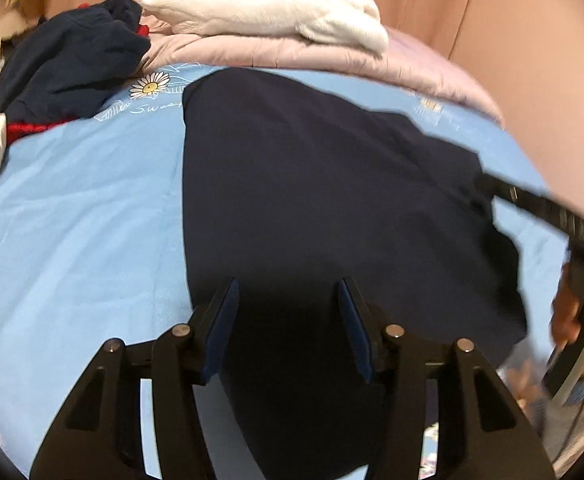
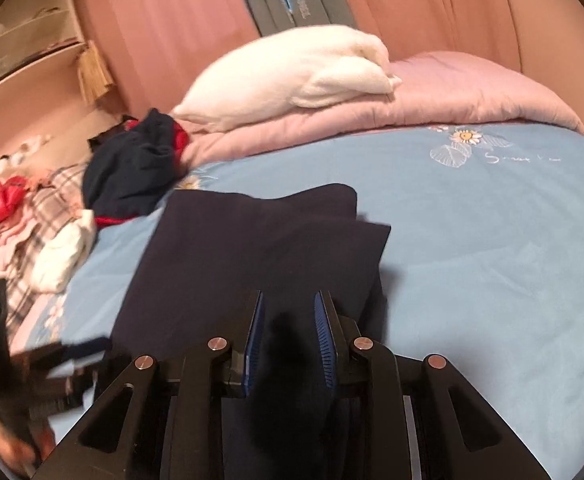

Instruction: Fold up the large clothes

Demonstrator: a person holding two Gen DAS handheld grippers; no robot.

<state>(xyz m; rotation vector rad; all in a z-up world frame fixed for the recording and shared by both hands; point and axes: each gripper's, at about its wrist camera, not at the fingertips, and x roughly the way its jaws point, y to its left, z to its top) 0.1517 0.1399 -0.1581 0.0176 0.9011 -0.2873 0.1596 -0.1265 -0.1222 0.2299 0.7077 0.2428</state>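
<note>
Navy garment spread on bed, ready for folding; left gripper jaws spread, right gripper jaws apparently pinching cloth at 6 o'clock.

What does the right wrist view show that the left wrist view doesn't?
Only the right wrist view: shelves, a red garment on plaid bedding, and a fold of cloth between the right gripper's pads. Only the left wrist view: the open left gripper over the navy garment. Both: that garment, the blue sheet, white pillow, pink quilt and dark clothes pile.
</note>
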